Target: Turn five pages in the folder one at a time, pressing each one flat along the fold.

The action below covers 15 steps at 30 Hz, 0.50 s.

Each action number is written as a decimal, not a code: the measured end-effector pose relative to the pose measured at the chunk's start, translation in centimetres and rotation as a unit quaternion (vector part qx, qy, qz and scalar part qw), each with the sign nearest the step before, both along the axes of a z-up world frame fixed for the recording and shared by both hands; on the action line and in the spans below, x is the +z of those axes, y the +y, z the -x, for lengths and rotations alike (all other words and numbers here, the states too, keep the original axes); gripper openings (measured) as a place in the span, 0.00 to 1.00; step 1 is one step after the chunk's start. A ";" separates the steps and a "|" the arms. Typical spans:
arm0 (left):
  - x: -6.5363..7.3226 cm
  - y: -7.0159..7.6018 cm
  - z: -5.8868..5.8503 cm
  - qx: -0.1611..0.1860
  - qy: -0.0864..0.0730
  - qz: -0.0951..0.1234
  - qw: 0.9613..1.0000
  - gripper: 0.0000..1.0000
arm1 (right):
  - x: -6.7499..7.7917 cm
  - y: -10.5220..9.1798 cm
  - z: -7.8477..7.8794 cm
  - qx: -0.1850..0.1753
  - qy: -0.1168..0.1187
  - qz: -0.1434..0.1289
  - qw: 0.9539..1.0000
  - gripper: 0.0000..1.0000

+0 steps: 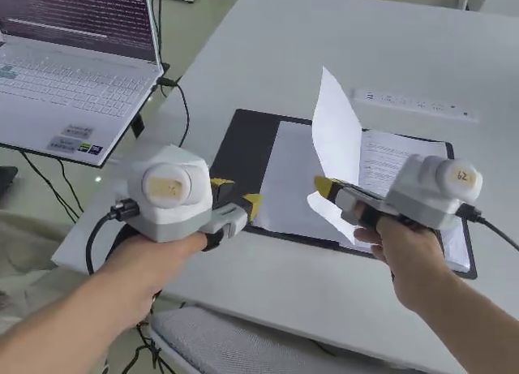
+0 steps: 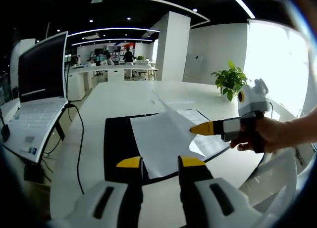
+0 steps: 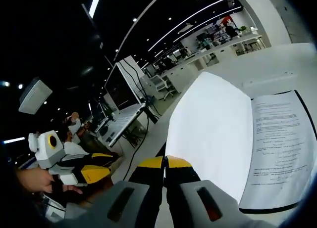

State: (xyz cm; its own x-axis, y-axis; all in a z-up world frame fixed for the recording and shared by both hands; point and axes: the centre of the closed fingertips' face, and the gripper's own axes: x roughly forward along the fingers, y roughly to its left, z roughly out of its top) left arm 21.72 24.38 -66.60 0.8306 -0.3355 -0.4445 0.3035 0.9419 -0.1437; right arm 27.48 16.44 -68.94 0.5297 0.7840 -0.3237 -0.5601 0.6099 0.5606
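1. Black folder lies open on the white tabletop, with its bare cover showing on the left half.
2. One lifted page stands up near the fold, blank white on the face turned toward the left (no print shows on that face).
3. At the lower edge of that sheet, the right claw is closed on the paper. In the right gripper view its yellow-tipped jaws meet, with the sheet pinched between them.
4. Near the folder's near left edge the left claw hovers, jaws parted and holding nothing. The left gripper view shows a clear gap between its two yellow tips, and the lifted page lies beyond them.
5. On the folder's right half a printed page lies flat. Its lines of text are too small to read.
6. Far to the left stands an open laptop. Rows of writing on its screen and the stickers beside its keyboard cannot be read.
7. Beyond the folder a white power strip lies on the tabletop, and a potted plant stands further back.
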 end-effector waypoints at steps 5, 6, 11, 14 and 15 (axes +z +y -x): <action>-0.4 1.1 1.0 0.012 0.005 0.004 1.000 0.26 | -1.9 2.2 0.3 0.016 0.016 0.019 1.000 0.00; -0.6 1.4 1.0 0.013 0.006 0.003 1.000 0.26 | -2.1 2.6 0.3 0.016 0.021 0.019 0.999 0.00; -1.5 2.2 1.7 0.024 0.016 0.010 1.000 0.25 | -3.9 4.3 0.5 0.025 0.041 0.031 0.998 0.00; -1.9 2.5 2.1 0.028 0.021 0.014 0.999 0.25 | -5.4 5.0 -0.1 0.026 0.056 0.039 0.997 0.00; -1.9 2.6 2.2 0.029 0.022 0.014 0.999 0.25 | -5.8 5.1 -0.3 0.026 0.059 0.039 0.997 0.00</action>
State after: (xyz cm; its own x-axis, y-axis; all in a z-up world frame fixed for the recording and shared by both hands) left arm 19.53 26.96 -68.54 0.8294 -0.2995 -0.4716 0.2412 0.9534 -0.1813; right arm 27.78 21.51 -74.79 0.4435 0.7793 -0.4427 -0.5260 0.6262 0.5755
